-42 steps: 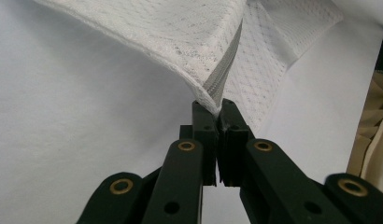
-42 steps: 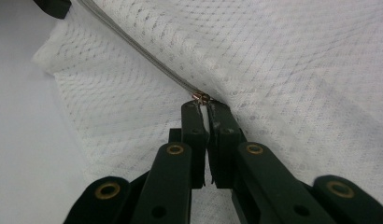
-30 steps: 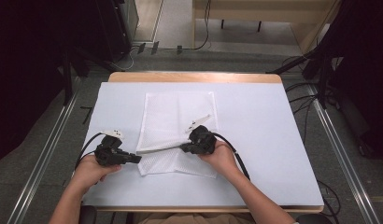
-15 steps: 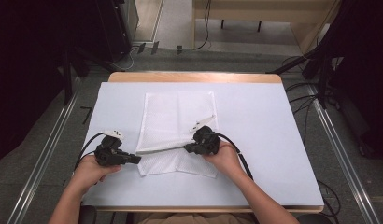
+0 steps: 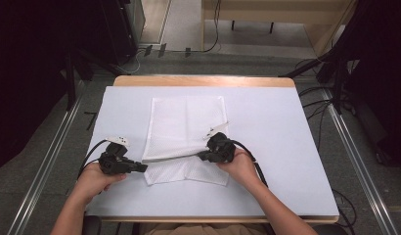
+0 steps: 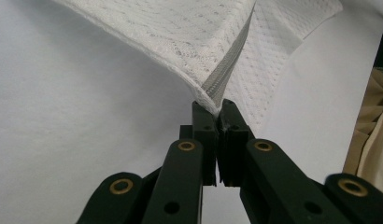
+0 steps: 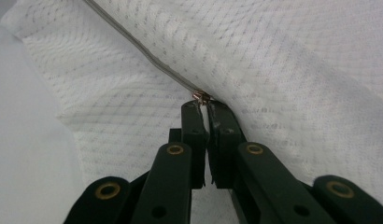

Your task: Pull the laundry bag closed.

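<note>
A white mesh cloth cover (image 5: 186, 122) with a grey zipper (image 6: 227, 65) lies flat in the middle of the table. My left gripper (image 5: 142, 168) is at the cover's near left corner. Its jaws (image 6: 216, 105) are shut on the fabric at the end of the zipper. My right gripper (image 5: 201, 156) is at the cover's near edge, right of centre. It is shut (image 7: 204, 106) on the small copper zipper pull (image 7: 200, 96). The edge between the two grippers is lifted slightly and stretched taut, and the lower layer of cloth (image 5: 189, 171) stays on the table.
The pale covered table (image 5: 286, 147) has a wooden strip (image 5: 203, 81) along its far edge. Bare surface lies to the left, right and near side of the cover. Cables (image 5: 252, 156) trail from both grippers. Dark stands and floor rails flank the table.
My right gripper has crept a little to the right along the zipper line with the pull in its jaws. The left gripper has held its corner still.
</note>
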The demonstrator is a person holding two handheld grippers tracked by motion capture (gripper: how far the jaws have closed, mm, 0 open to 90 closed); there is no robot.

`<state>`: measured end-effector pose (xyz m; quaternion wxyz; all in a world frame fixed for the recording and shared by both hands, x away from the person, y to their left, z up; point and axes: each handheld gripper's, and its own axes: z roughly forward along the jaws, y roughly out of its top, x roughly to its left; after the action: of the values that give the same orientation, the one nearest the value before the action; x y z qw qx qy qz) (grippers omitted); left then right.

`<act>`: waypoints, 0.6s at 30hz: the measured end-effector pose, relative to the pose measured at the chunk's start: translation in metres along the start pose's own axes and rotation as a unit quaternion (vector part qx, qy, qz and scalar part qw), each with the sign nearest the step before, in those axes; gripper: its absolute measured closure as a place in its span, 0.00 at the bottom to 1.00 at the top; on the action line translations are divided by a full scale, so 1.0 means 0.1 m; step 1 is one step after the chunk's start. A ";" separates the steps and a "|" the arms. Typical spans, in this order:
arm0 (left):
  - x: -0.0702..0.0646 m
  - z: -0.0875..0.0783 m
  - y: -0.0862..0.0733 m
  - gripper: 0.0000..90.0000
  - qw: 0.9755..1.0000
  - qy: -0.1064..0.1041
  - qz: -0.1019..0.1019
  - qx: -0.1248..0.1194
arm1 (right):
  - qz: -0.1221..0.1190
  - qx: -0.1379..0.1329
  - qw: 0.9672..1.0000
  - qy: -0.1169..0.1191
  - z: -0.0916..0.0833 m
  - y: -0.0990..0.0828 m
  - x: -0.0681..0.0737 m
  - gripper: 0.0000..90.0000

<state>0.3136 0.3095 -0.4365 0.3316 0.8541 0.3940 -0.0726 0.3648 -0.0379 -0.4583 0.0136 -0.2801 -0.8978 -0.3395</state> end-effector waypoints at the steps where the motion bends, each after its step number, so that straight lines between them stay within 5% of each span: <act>1: 0.00 0.00 0.00 0.98 1.000 0.000 0.000 0.000 | 0.000 -0.001 1.000 0.001 -0.01 -0.01 -0.01 0.98; 18: 0.01 -0.01 -0.01 0.98 1.000 -0.001 -0.004 0.000 | 0.011 0.002 1.000 -0.003 -0.14 -0.10 -0.08 0.98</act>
<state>0.3136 0.3110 -0.4367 0.3319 0.8525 0.3970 -0.0742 0.3646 -0.0564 -0.4556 0.0154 -0.2905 -0.8955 -0.3368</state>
